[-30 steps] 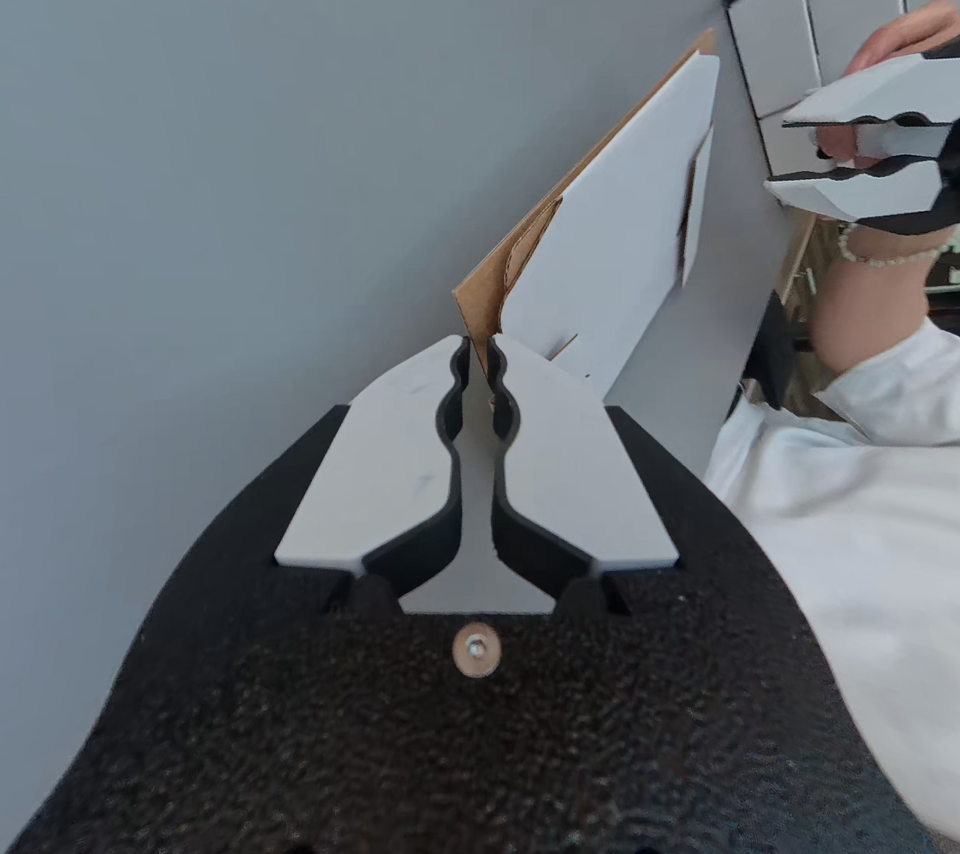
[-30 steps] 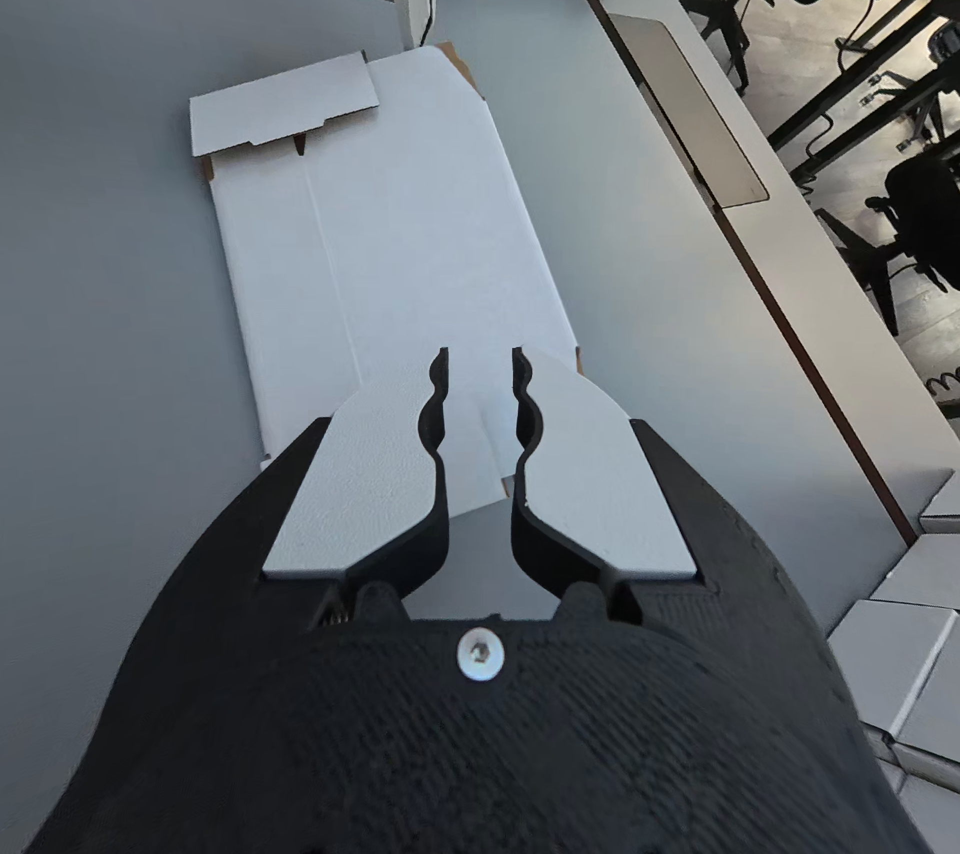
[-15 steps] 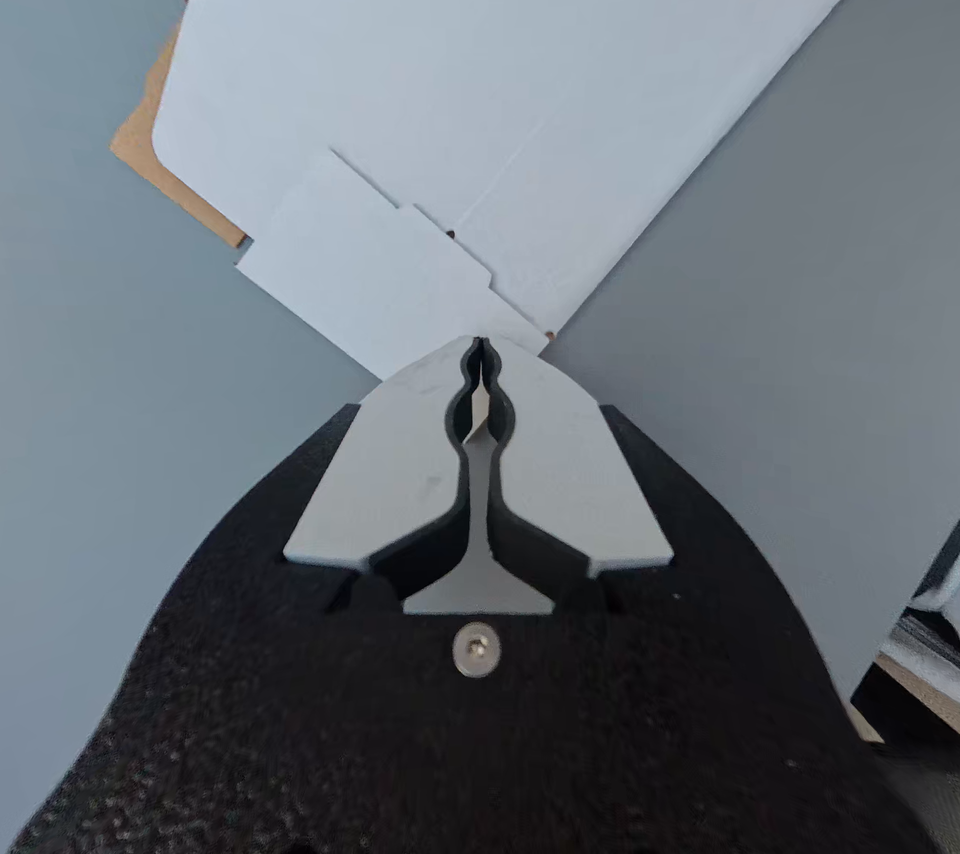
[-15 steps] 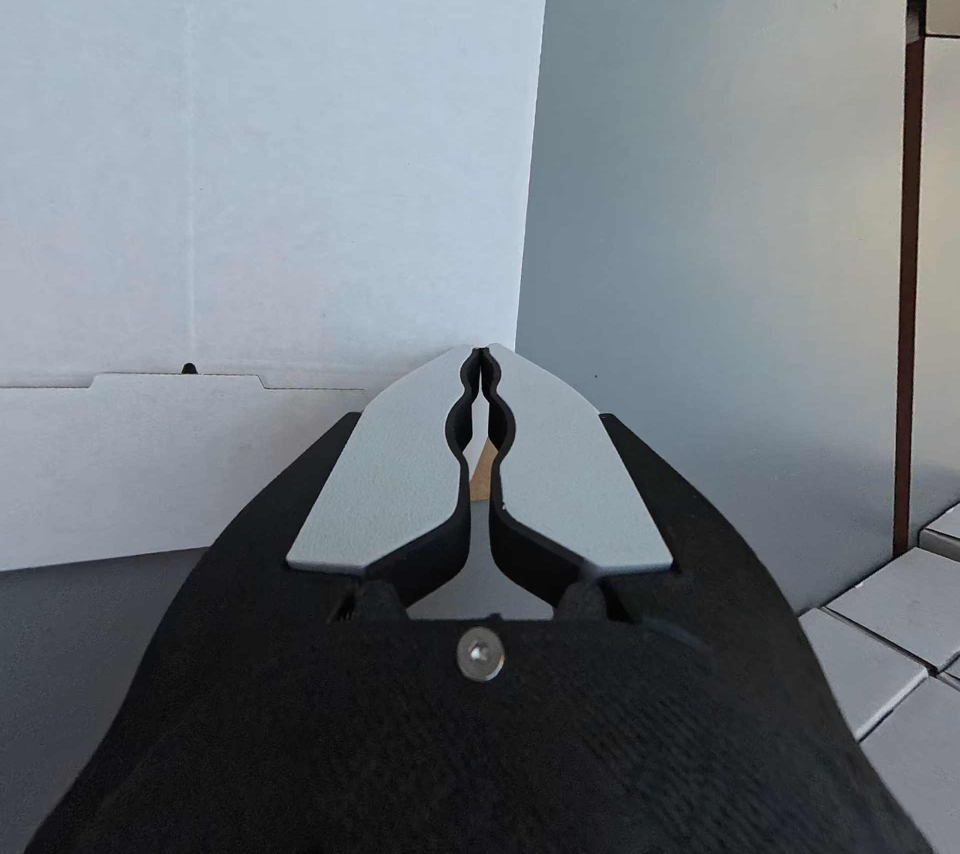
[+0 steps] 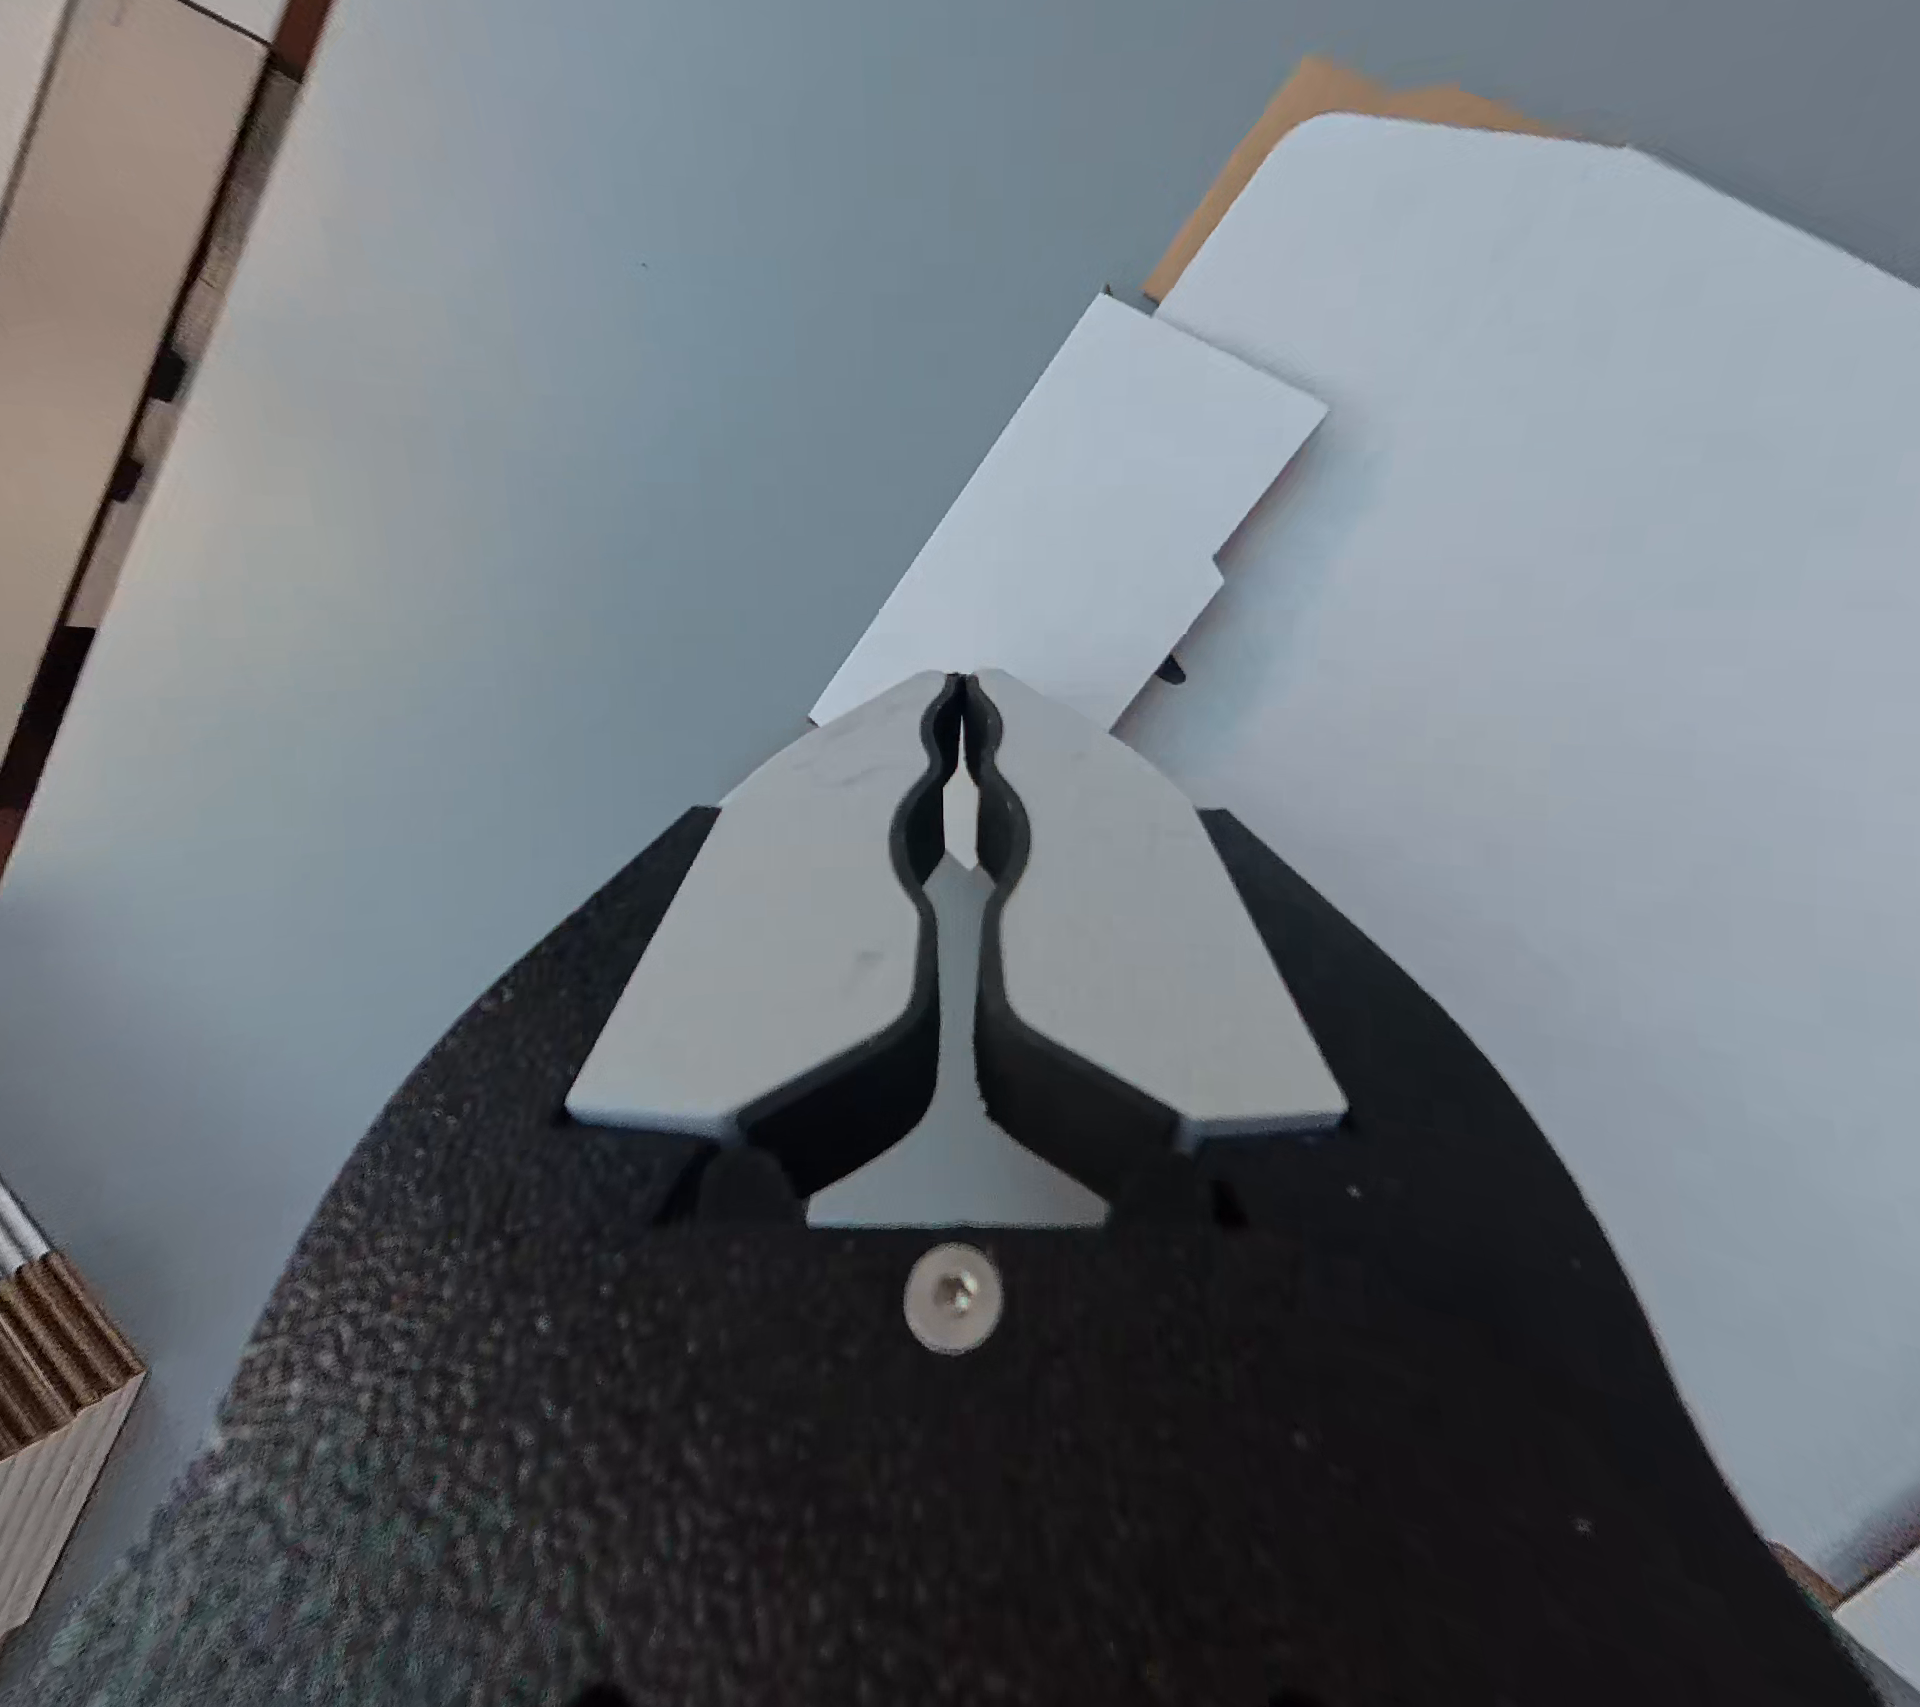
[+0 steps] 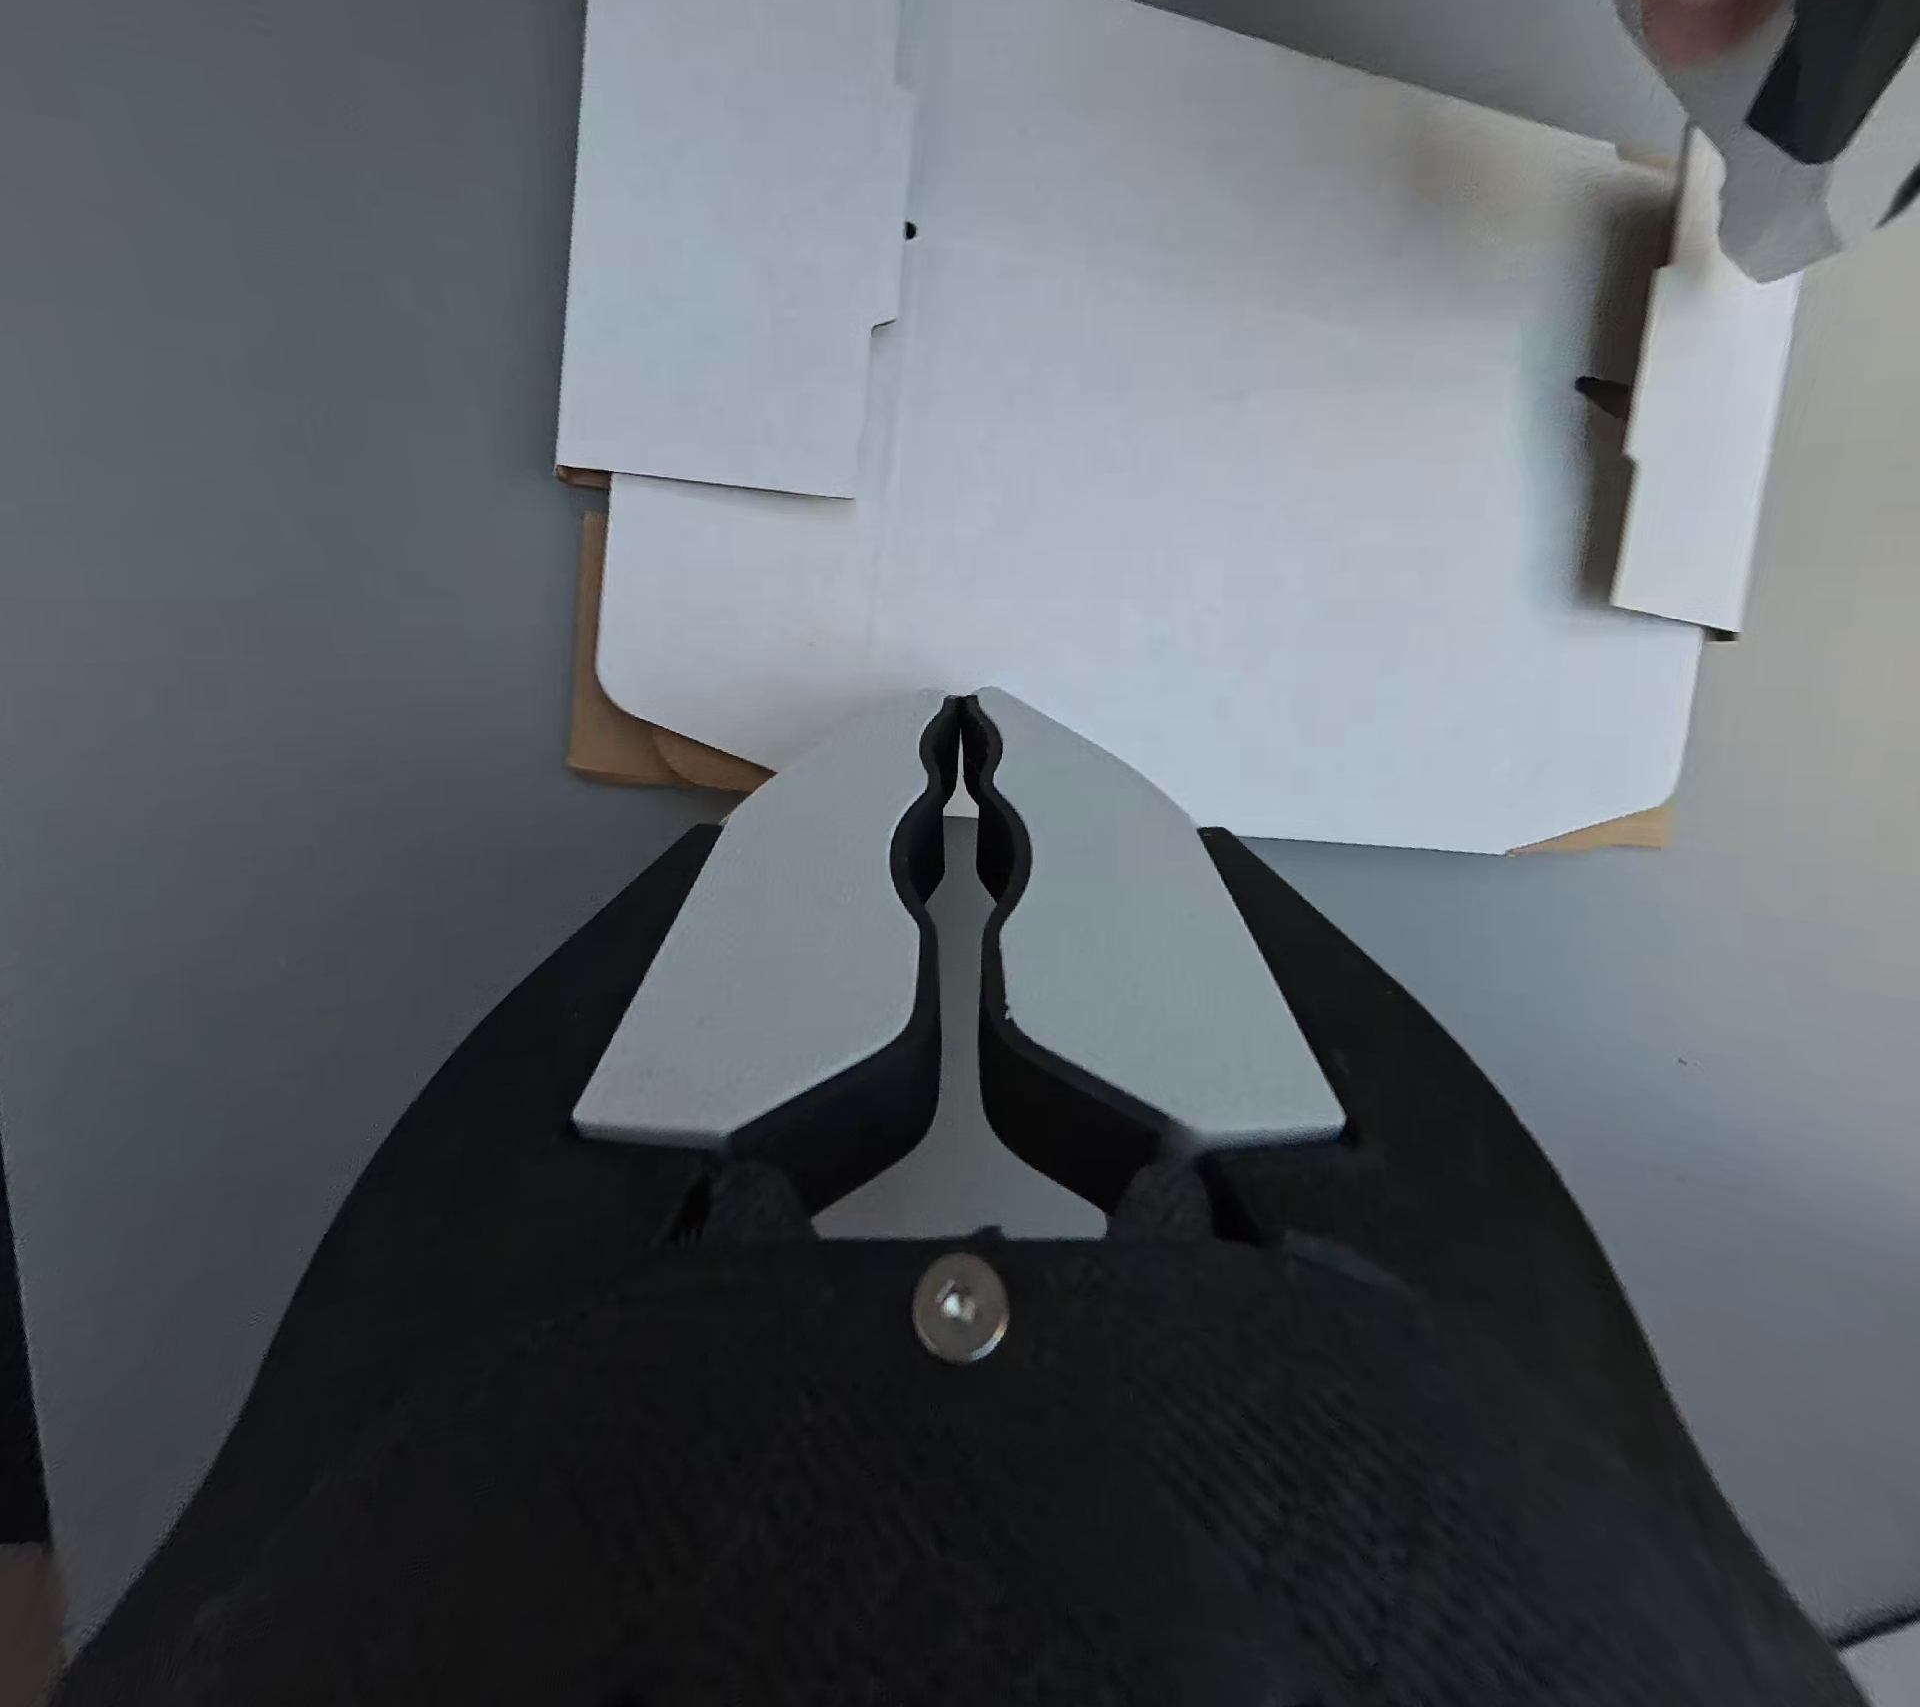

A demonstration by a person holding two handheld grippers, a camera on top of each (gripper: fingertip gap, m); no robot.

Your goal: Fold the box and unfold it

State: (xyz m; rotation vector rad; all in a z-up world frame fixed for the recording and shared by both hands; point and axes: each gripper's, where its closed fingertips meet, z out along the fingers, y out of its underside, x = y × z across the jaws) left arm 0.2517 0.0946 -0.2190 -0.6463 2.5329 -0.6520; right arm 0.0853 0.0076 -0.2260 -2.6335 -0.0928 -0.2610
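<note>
1. The box (image 6: pixel 1226 410) lies as a flattened white cardboard blank on the grey table (image 6: pixel 260 307), with brown inner faces showing at its edges.
2. The left gripper (image 5: pixel 958 678) has its fingertips pressed together at the corner of a side flap (image 5: pixel 1070 535); the flap's edge shows between the fingers, so it appears pinched. In the right wrist view this same flap stands raised off the table under that gripper (image 6: pixel 1756 244).
3. The right gripper (image 6: pixel 958 701) has its tips closed at the near long edge of the box. Whether cardboard sits between them I cannot tell.
4. The opposite side flap (image 6: pixel 727 203) lies flat.
5. A stack of cardboard sheets (image 5: pixel 52 1408) sits at the table's edge, well apart from the box.
</note>
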